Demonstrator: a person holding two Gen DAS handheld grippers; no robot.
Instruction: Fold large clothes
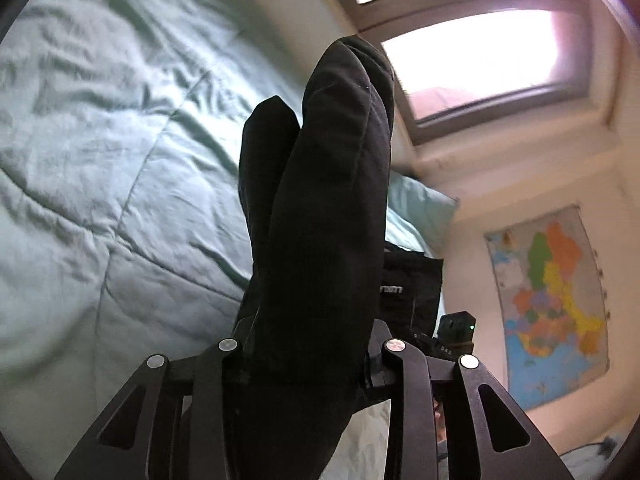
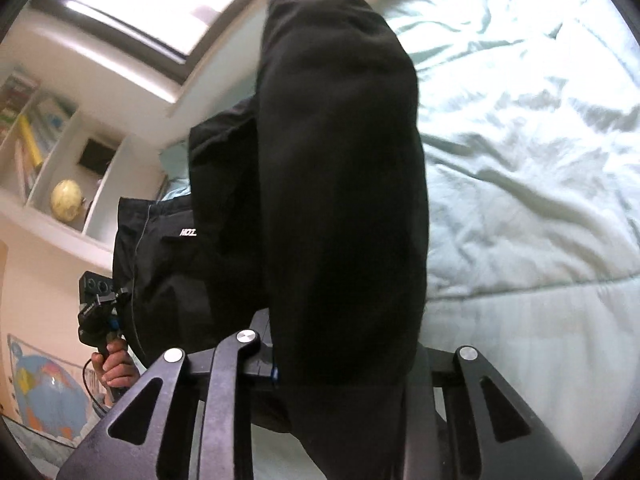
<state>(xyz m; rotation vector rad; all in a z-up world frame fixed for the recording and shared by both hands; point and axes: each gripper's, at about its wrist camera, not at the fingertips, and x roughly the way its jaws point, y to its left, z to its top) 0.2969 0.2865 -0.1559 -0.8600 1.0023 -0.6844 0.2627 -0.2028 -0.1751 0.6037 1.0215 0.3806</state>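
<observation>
A large black garment [image 1: 324, 208] hangs in front of the left wrist camera, bunched into thick folds. My left gripper [image 1: 308, 364] is shut on it and holds it above the bed; the cloth hides the fingertips. In the right wrist view the same black garment [image 2: 340, 184] fills the middle. My right gripper [image 2: 340, 364] is shut on it too, fingertips hidden by the cloth. A flat part of the garment with small white lettering [image 2: 160, 252] hangs between the two grippers. The left gripper [image 2: 100, 312] and the hand holding it show at the lower left of the right wrist view.
A pale green quilted bedspread [image 1: 100, 160] covers the bed below, also seen in the right wrist view [image 2: 540, 160]. A pillow [image 1: 420, 208] lies at the head. A window [image 1: 472, 60], a wall map [image 1: 552, 304] and shelves with a globe [image 2: 66, 200] line the walls.
</observation>
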